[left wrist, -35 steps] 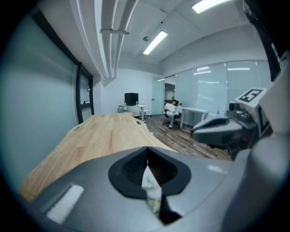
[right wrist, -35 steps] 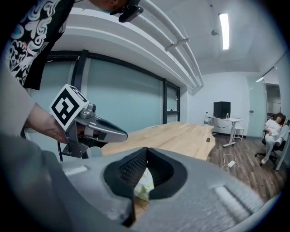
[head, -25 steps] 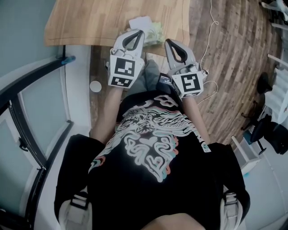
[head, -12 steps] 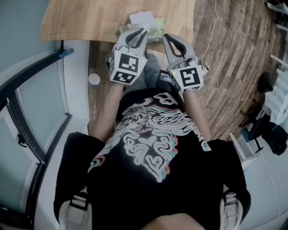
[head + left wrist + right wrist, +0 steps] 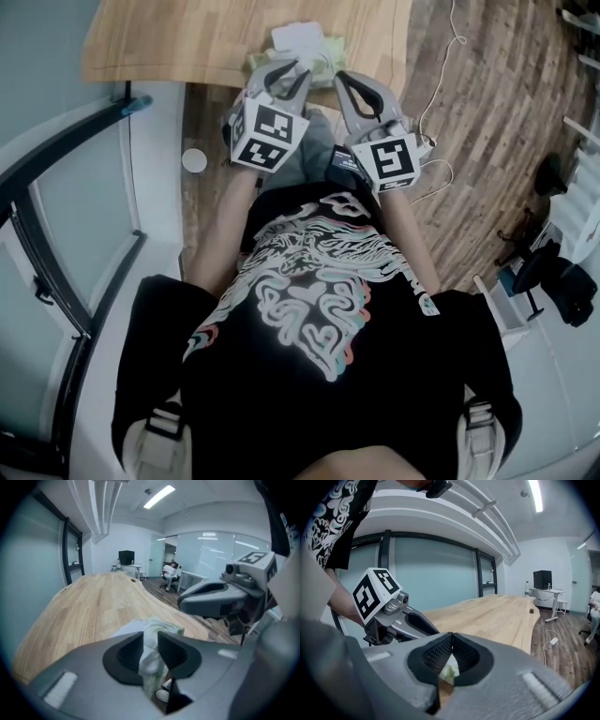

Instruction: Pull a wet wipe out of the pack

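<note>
One wipe (image 5: pixel 151 660): I judge it pulled up, perhaps not yet free of the pack (image 5: pixel 168 626).
Left tool (image 5: pixel 150 638): spread, jaws just been opening, wipe loose between.
Right tool (image 5: pixel 451 638): pressed together, empty, beside the pack.

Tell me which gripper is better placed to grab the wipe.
Left. The left gripper has just been opening its jaws, and the wipe stands between them; the right gripper is shut on nothing.

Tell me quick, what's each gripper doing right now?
Left gripper: open, fingers have just been opening, crumpled white wet wipe between them, not pinched.
Right gripper: shut, fingers together, holding nothing.
</note>
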`<state>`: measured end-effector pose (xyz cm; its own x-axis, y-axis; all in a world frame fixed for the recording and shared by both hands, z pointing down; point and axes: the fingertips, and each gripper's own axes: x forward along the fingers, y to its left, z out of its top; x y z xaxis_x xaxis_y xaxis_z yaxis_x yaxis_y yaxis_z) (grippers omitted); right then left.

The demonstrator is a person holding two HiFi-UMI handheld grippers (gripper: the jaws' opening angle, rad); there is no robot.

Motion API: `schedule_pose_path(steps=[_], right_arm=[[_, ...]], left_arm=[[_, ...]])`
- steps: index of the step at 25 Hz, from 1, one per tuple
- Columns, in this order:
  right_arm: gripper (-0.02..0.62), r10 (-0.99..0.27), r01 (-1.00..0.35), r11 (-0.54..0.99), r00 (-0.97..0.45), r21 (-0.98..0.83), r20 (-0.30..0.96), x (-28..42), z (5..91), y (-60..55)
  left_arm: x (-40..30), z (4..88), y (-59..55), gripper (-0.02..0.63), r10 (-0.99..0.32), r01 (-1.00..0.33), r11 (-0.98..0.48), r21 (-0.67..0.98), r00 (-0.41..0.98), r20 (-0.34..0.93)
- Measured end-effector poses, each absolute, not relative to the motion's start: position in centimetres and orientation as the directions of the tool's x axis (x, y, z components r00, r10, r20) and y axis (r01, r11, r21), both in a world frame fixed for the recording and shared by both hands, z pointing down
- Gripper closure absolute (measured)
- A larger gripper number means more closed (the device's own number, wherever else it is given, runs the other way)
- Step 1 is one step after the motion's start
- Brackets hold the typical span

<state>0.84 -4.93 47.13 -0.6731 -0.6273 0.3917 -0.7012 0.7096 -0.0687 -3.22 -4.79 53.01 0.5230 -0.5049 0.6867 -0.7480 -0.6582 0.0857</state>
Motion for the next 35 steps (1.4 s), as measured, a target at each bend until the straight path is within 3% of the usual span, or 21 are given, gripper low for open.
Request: schedule_pose_path(steps=[10, 23, 28, 35], right_arm=[[0.595, -0.601, -0.686, 0.724, -0.680, -0.074, 0.420, 0.8, 47.7, -5.9], [0.595, -0.561, -0.650, 0.755, -0.705, -0.080, 0.433, 0.4, 48.9, -6.9], [0.595, -0.545, -0.638, 0.766, -0.709, -0.078, 0.448, 0.0, 49.5, -6.9], [0.595, -0.521, -0.620, 0.780, -0.718, -0.084, 0.462, -0.2, 49.8, -6.5]], left_arm=[[-3.1, 54.2, -5.8, 0.508, -0.421, -0.710, -0.697, 0.094, 0.512, 0.748], [-2.0, 54.5, -5.3, 0.508, -0.140, -0.419, -0.901, 0.110, 0.521, 0.842], [-2.0, 54.8, -5.3, 0.508, -0.071, -0.372, -0.916, 0.151, 0.521, 0.851], [-1.7, 55.1, -4.9, 0.585, -0.013, -0.332, -0.926, 0.179, 0.504, 0.864]])
